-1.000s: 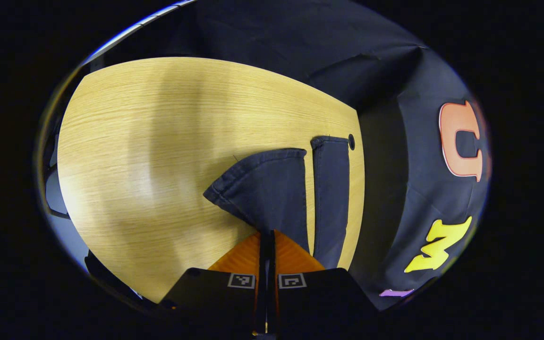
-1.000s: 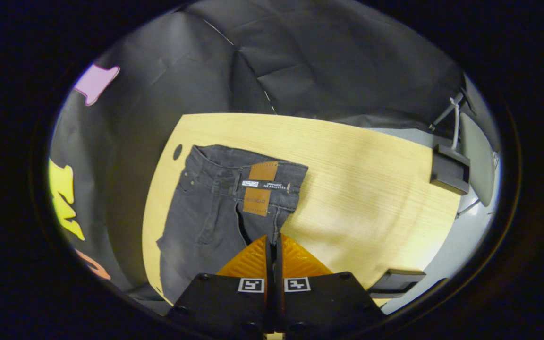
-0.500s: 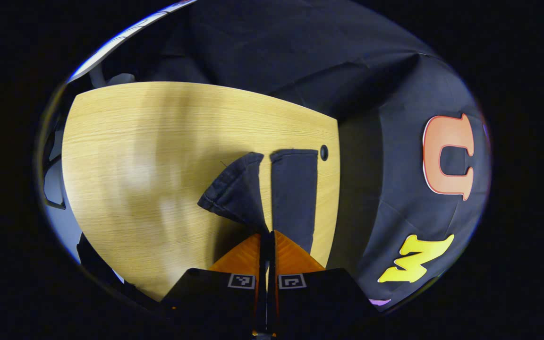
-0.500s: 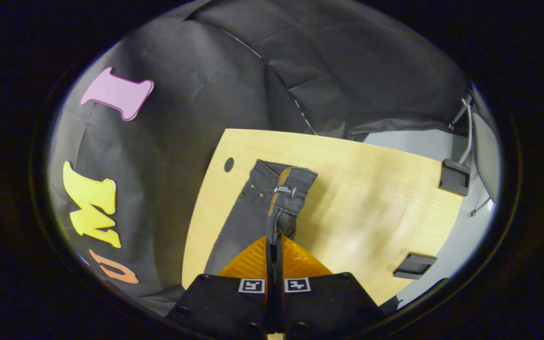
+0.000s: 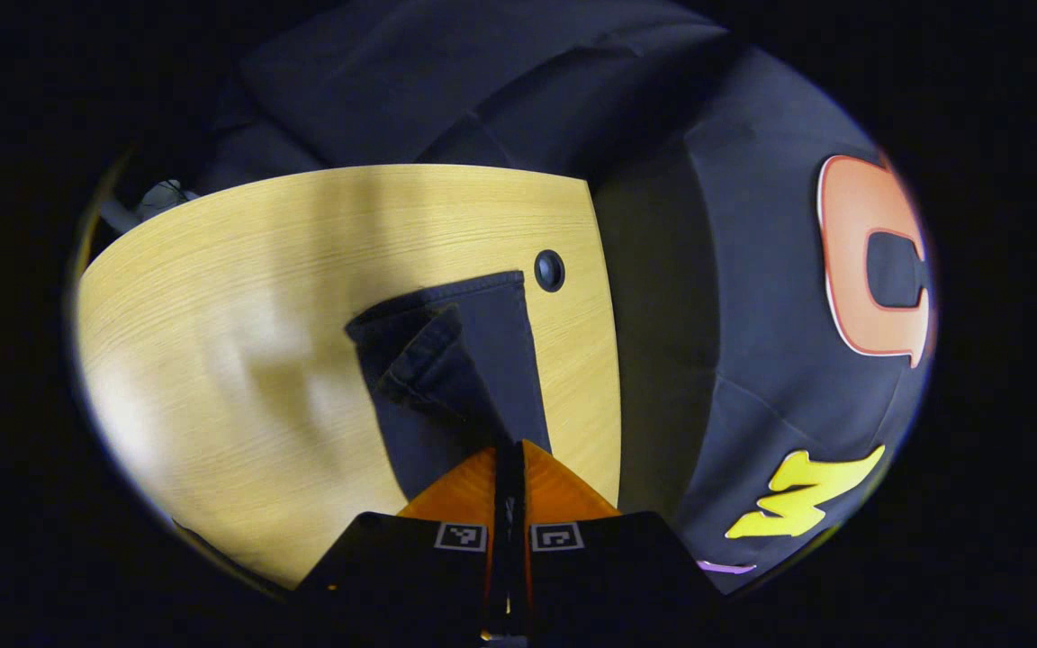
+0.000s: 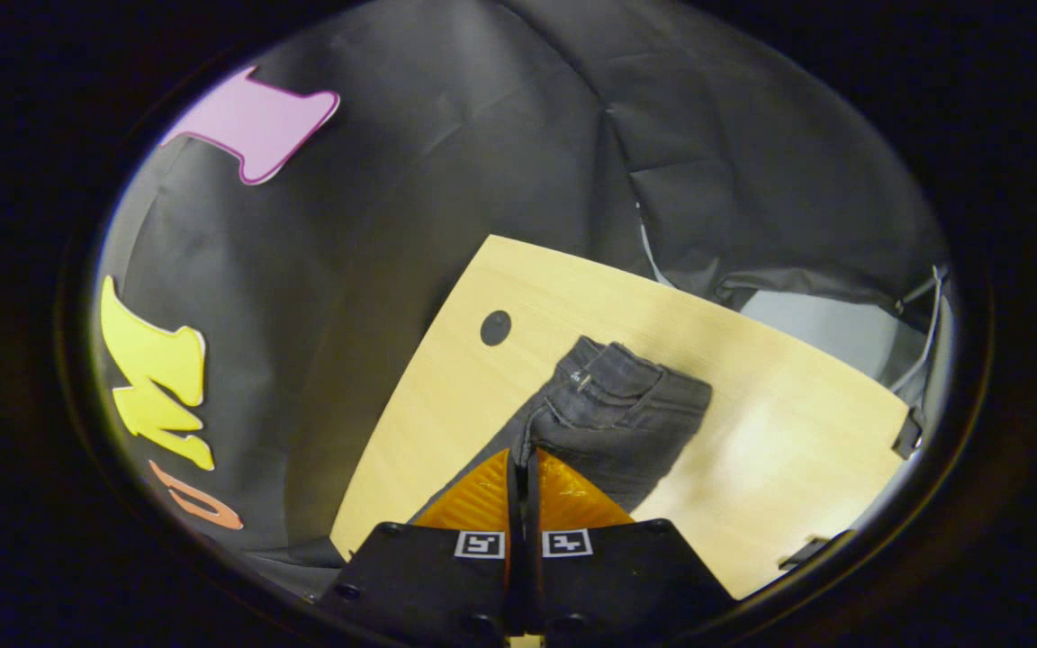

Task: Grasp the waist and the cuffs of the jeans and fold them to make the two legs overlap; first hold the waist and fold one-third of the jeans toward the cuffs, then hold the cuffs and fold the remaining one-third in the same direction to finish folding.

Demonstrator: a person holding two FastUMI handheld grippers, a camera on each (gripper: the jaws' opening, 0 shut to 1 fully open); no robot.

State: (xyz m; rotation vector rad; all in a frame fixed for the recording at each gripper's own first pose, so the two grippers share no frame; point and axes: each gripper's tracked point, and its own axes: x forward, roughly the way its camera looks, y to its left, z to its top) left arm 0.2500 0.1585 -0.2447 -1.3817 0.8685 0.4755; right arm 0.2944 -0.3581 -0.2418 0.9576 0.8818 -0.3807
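Left gripper view: the lifted cuff [image 5: 424, 355] now overlaps the other leg ahead of its clamped jaws; the right gripper [image 6: 523, 463], likewise clamped, has carried the waist [image 6: 622, 396] over, so the legs nearly overlap.

jeans [image 6: 617, 418]: dark matt denim, stitched seams, ahead of fingers | table [image 5: 239, 297]: pale wood grain, smooth, slight sheen | booth wall [image 6: 446, 162]: matt creased cloth

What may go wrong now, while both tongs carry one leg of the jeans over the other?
The lifted cuff hangs crooked above the flat leg, so the cuffs may land unaligned. The jeans lie near the table edge and could slide off. Each of the tongs, left and right, pinches little cloth, which might slip.
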